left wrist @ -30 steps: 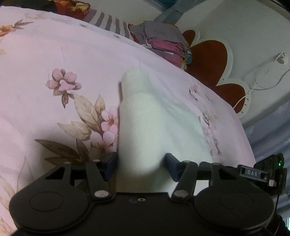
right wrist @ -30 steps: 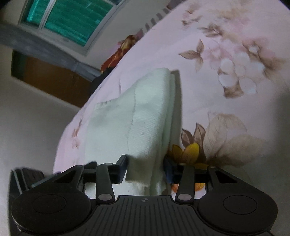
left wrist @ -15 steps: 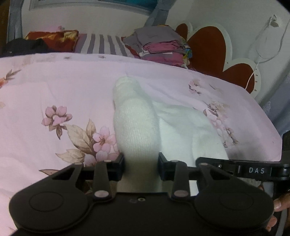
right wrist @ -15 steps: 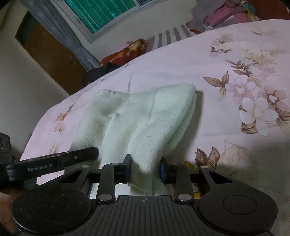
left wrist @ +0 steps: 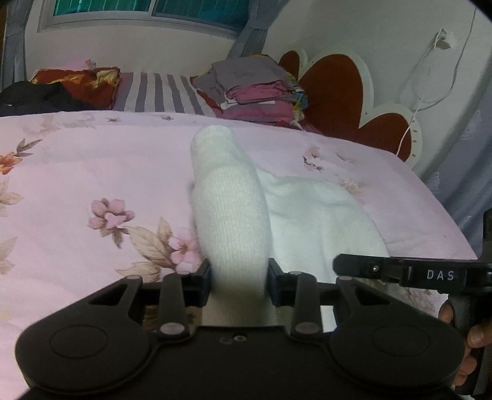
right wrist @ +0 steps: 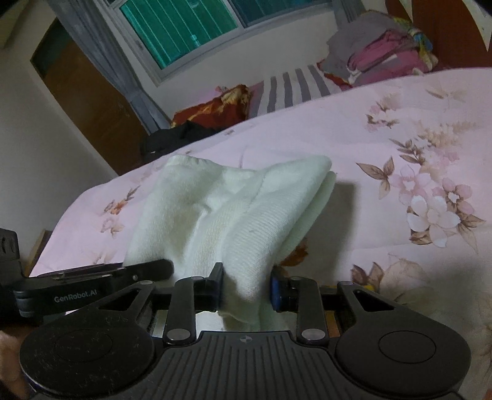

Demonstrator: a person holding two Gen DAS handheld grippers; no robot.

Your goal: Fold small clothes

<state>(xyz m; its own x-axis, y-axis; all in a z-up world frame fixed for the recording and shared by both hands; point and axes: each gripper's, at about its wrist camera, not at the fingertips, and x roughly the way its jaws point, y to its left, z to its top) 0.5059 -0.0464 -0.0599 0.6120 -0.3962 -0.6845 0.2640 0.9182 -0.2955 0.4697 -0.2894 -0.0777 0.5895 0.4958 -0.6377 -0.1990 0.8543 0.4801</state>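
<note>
Left tool (left wrist: 239, 284) and right tool (right wrist: 246, 289) each clench an edge of the white knitted garment (right wrist: 246, 215) (partly raised) above the pink floral bedspread (right wrist: 384, 147).

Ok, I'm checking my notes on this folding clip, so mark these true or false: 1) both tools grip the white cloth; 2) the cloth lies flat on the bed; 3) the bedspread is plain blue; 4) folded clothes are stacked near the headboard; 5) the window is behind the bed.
1) True: the left tool and right tool are each shut on the white cloth.
2) False: its gripped ends are lifted off the bedspread.
3) False: it is pink with flowers.
4) True: the clothes stack sits beside the headboard.
5) True: the window is on the wall behind the bed.
</note>
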